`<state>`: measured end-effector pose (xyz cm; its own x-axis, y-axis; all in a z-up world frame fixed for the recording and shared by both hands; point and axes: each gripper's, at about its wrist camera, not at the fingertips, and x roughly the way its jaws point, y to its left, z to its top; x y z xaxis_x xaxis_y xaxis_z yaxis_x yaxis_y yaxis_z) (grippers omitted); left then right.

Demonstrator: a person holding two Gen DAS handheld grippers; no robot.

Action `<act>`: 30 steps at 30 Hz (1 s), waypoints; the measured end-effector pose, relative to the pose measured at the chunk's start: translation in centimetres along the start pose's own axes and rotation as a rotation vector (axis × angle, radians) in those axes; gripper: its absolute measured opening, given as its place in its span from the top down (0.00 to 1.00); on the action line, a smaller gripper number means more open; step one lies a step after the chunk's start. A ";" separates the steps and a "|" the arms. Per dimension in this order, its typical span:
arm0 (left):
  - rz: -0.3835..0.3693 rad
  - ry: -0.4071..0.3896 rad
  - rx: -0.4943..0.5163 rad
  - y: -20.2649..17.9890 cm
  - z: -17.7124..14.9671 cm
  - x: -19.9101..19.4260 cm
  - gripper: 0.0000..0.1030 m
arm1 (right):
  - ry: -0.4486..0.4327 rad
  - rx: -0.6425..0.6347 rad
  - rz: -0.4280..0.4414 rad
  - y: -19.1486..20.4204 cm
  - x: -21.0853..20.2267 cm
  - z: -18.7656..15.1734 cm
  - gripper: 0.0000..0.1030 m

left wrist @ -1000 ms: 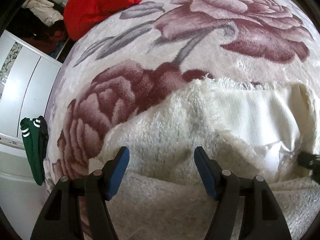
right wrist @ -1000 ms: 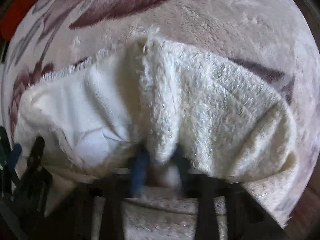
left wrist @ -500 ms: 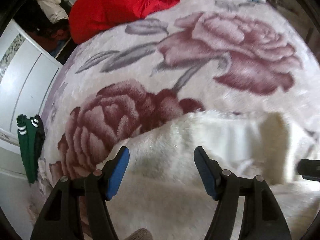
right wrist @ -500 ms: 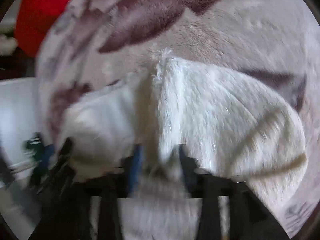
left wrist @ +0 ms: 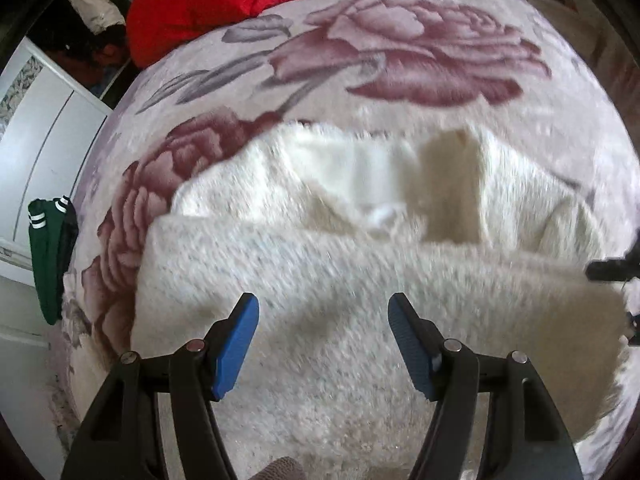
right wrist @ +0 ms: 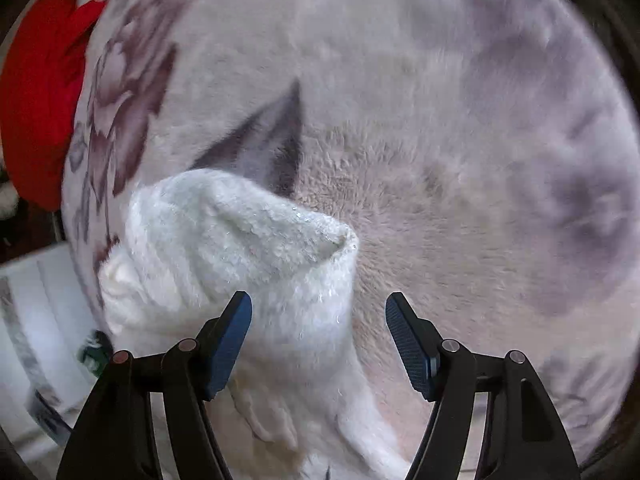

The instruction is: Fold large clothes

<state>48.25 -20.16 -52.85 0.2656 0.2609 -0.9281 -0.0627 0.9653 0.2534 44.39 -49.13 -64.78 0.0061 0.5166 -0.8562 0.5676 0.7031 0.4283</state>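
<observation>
Cream-white and fluffy, the large garment (left wrist: 360,300) is seen spread on a pale plush blanket (left wrist: 400,92) printed with big dusky-pink roses. A thick folded layer lies across the near part in the left wrist view, and behind it a smoother inner lining is exposed between two fuzzy flaps. Over that near layer the left gripper (left wrist: 322,340) is held with its blue-padded jaws spread apart; the fabric is seen below the gap, and no pad is pressed on it. In the right wrist view a rounded, folded end of the garment (right wrist: 240,248) is seen beside and partly behind the left finger of the right gripper (right wrist: 318,338), whose jaws are opening; nothing is pinched between them, and bare blanket is seen through most of the gap. A dark part of the right gripper is glimpsed at the right edge of the left wrist view. Farther off, a red cloth (left wrist: 224,4) is heaped at the blanket's far edge. A green item with white stripes (left wrist: 50,256) is seen hanging against white furniture (left wrist: 44,128) at the left.
</observation>
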 end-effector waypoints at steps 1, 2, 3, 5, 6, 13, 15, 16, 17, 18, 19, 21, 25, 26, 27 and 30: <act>0.011 0.004 0.006 -0.3 -0.3 0.3 0.37 | 0.043 0.039 0.042 -0.6 1.2 0.3 0.37; 0.014 0.006 0.008 -0.3 -0.5 0.3 0.37 | 0.060 0.081 0.076 -1.4 1.9 0.5 0.79; 0.015 0.009 0.007 -0.4 -0.7 0.5 0.37 | 0.047 0.084 0.055 -1.6 2.4 0.5 0.87; 0.026 0.004 0.007 -0.3 -1.0 0.5 0.37 | -0.045 -0.019 -0.057 0.4 2.5 0.0 0.92; 0.031 0.002 0.007 -0.3 -1.1 0.6 0.37 | -0.121 -0.077 -0.110 1.3 1.3 -0.2 0.92; 0.027 0.003 -0.024 0.3 -1.3 -0.3 0.37 | -0.106 -0.122 -0.107 -0.8 -0.2 1.3 0.74; 0.023 0.001 -0.025 0.3 -1.5 -0.7 0.37 | -0.072 -0.162 -0.032 -1.2 -2.4 -1.0 0.55; 0.018 0.001 -0.024 0.2 -1.8 -1.1 0.37 | -0.050 -0.174 -0.013 -1.5 -3.0 -2.5 0.54; 0.015 0.001 -0.022 0.1 -2.0 -1.2 0.37 | 0.002 -0.191 0.004 -1.9 -2.8 -4.6 0.54; 0.019 0.000 -0.014 -0.2 -2.4 -1.4 0.37 | 0.050 -0.199 0.005 -2.1 -2.1 -5.9 0.54; 0.023 0.001 -0.004 -0.5 -2.7 -1.4 0.37 | 0.100 -0.207 0.016 -2.5 -1.0 -7.0 0.54; 0.024 0.009 0.015 -1.0 -3.5 -1.3 0.37 | 0.181 -0.211 -0.010 -3.2 2.2 -9.2 0.54; 0.034 0.016 0.051 -1.3 -5.5 -1.6 0.37 | 0.068 -0.261 -0.150 -3.2 4.2 -10.9 0.95; 0.038 0.020 0.057 -1.3 -6.0 -1.5 0.37 | 0.020 -0.238 -0.175 -4.0 3.6 -10.8 0.94; 0.038 0.025 0.060 -1.2 -6.3 -1.5 0.37 | 0.013 -0.181 -0.169 -5.4 3.5 -10.4 0.94; 0.035 0.041 0.050 -0.9 -7.2 -1.9 0.37 | 0.064 -0.153 -0.154 -7.2 4.9 -10.1 0.93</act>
<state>40.82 -21.44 -53.26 0.2242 0.2958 -0.9286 -0.0229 0.9542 0.2984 32.05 -46.71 -69.19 -0.1255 0.4239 -0.8970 0.4266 0.8393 0.3370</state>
